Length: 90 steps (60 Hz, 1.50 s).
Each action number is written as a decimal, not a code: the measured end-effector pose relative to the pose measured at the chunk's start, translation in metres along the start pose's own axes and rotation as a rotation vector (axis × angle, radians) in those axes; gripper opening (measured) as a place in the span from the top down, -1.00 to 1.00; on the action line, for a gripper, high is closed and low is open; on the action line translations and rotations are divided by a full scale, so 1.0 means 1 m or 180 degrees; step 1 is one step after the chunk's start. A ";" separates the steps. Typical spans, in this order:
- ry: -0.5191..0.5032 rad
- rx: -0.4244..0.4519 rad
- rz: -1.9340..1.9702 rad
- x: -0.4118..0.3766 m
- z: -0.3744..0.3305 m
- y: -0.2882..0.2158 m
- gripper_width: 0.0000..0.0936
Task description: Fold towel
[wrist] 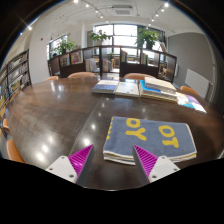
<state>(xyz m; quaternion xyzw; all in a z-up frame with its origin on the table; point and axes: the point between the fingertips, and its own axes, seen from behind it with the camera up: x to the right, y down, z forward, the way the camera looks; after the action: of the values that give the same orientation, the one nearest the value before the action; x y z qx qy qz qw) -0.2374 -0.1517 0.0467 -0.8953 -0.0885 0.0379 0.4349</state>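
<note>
Dark glossy wooden table carrying a folded grey towel with yellow lettering just ahead of the claw; books lying far beyond.

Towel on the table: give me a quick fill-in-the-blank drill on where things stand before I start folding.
1. The grey towel with yellow lettering lies on the dark ____ table.
2. The fingers of the gripper stand ____, holding nothing.
3. The towel lies just ____ of the fingers.
4. Beyond the towel, ____ lie on the table.

Missing words: wooden; open; ahead; books
</note>
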 end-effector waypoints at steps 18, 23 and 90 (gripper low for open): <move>0.0251 -0.0238 -0.0015 0.000 0.089 -0.013 -0.27; 0.0420 -0.0173 -0.0013 0.012 0.107 -0.016 0.13; 0.0675 -0.0291 0.0232 0.298 0.019 -0.013 -0.64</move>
<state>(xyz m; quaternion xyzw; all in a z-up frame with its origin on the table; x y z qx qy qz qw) 0.0509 -0.0724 0.0482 -0.9158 -0.0110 -0.0453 0.3989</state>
